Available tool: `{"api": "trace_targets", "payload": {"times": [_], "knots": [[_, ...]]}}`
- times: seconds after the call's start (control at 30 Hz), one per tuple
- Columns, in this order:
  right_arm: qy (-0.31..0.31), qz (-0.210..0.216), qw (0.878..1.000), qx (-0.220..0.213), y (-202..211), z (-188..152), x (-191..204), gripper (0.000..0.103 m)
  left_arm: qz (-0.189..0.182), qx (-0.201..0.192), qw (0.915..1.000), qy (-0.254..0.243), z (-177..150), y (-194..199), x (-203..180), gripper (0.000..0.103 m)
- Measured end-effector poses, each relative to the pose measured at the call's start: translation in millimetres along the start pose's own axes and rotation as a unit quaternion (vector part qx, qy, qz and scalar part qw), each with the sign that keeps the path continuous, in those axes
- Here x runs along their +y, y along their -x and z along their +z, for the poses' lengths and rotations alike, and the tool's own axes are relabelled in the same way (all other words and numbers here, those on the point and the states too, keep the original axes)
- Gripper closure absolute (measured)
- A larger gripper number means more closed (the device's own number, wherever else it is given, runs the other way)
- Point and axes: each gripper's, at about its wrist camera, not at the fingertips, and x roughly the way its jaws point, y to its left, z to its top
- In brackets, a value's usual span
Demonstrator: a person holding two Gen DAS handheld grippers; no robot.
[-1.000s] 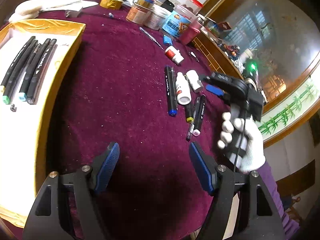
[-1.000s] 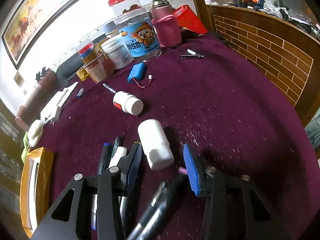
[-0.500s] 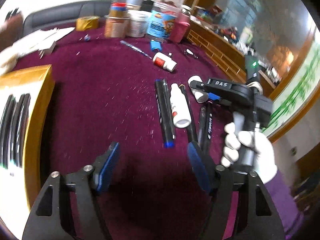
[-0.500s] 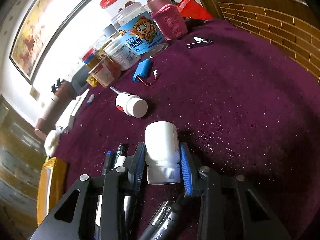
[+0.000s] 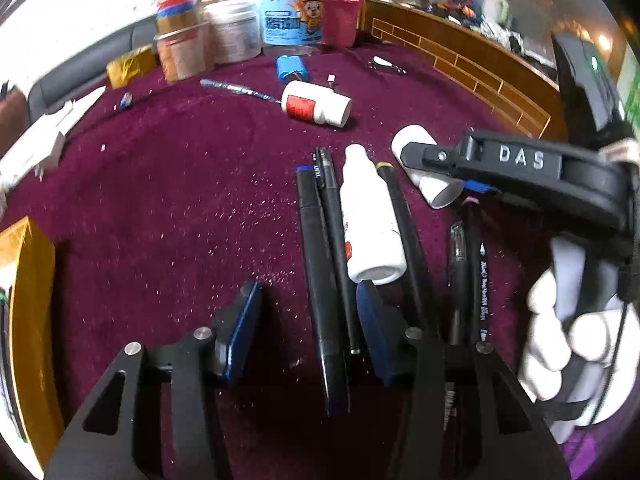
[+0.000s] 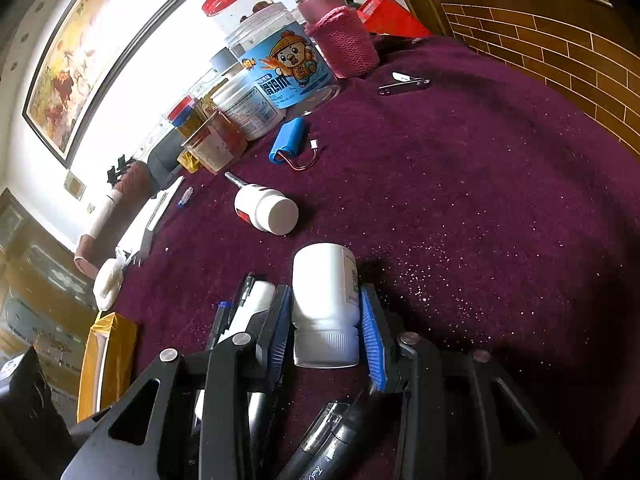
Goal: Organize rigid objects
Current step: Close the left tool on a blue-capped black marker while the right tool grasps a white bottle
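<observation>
My right gripper (image 6: 326, 334) is shut on a small white pill bottle (image 6: 325, 300) that lies on the purple cloth; it also shows in the left wrist view (image 5: 420, 160). My left gripper (image 5: 308, 328) is open, low over the cloth, with two black marker pens (image 5: 320, 264) lying between its fingers. A tall white bottle (image 5: 370, 220) lies just ahead of its right finger. More black pens (image 5: 480, 288) lie to the right. A white bottle with a red label (image 5: 316, 104) lies farther back.
A gold-rimmed tray (image 5: 28, 308) stands at the left edge. Jars and a pink-sleeved flask (image 6: 340, 32) crowd the far edge, with a blue battery pack (image 6: 290, 140) and a nail clipper (image 6: 404, 82) in front of them. A wooden ledge borders the right.
The left gripper moved forward and right from the tray side until the pens lie between its fingers. The right gripper moved onto the white pill bottle and closed on it.
</observation>
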Motion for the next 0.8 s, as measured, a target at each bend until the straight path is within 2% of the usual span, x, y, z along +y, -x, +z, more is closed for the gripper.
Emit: {"api": "trace_targets", "payload": {"times": [0.07,0.1,0.2,0.3,0.47,0.57,0.67,0.8], "knots": [[0.0,0.0,1.0,0.0,0,0,0,0.073,0.004,-0.005,0.9999,-0.011,-2,0,-4,0.069],[-0.001,0.001,1.0,0.0,0,0,0,0.073,-0.001,-0.008,0.9999,-0.01,-4,3,-3,0.083],[-0.002,0.002,1.0,0.0,1,0,0,0.073,-0.023,-0.008,0.9996,0.011,-14,13,10,0.083],[-0.002,0.002,1.0,0.0,0,0,0,0.073,-0.026,-0.005,0.9993,0.024,-26,23,24,0.083],[-0.003,0.003,1.0,0.0,0,0,0,0.072,-0.076,0.021,0.9947,0.065,-60,50,43,0.082],[-0.002,0.002,1.0,0.0,0,0,0,0.072,-0.097,0.017,0.9914,0.086,-65,59,47,0.082],[-0.003,0.003,1.0,0.0,1,0,0,0.072,-0.085,0.002,0.9916,0.098,-60,60,54,0.082],[-0.003,0.003,1.0,0.0,1,0,0,0.072,-0.083,0.007,0.9922,0.093,-57,52,52,0.08]]}}
